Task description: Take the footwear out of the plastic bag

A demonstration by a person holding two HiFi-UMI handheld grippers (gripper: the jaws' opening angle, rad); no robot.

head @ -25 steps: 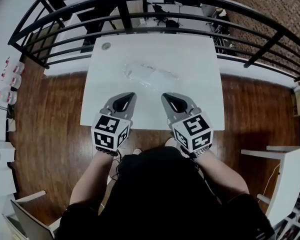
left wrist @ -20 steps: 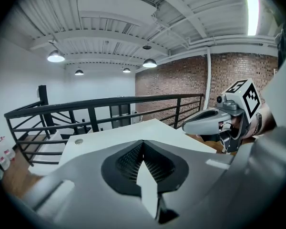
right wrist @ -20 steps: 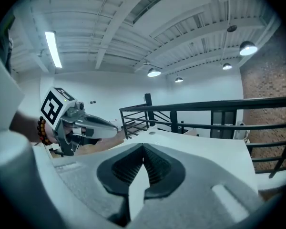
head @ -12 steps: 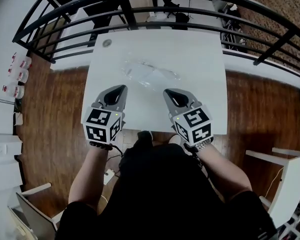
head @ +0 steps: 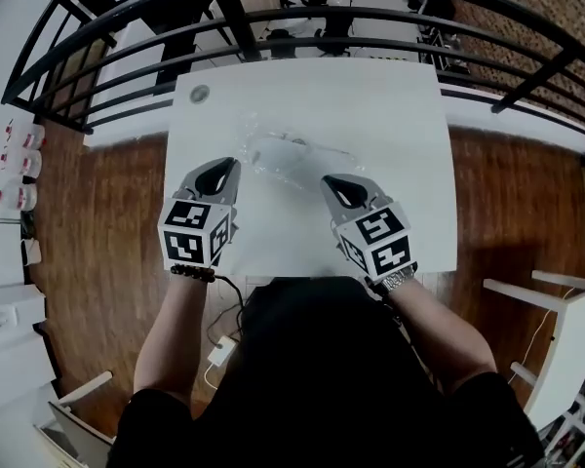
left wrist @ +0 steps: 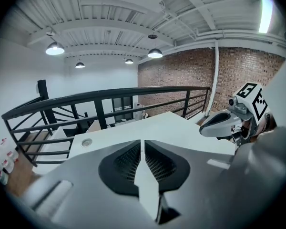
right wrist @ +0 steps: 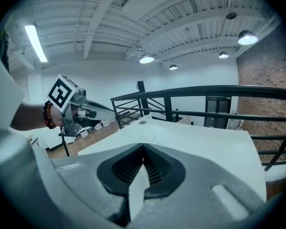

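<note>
The right tongs (right wrist: pixel 143 150) are at the bottom, with both jaws pressed together and nothing between them. Past them is a white table (right wrist: pixel 200 147). A crinkly clear plastic bag (right wrist: pixel 152 136) lies on it, and farther back there is a small round thing (right wrist: pixel 142 122). On the left, a hand (right wrist: pixel 33 116) with a bead bracelet (right wrist: pixel 49 115) holds the left tongs (right wrist: pixel 105 110) up beside the table. Their jaws are opening, and nothing shows between them. A black railing (right wrist: pixel 205 91) runs behind the table. Round lamps (right wrist: pixel 146 59) shine on the ceiling.

Clear plastic bag (head: pixel 294 154); white table (head: pixel 390 115)
</note>
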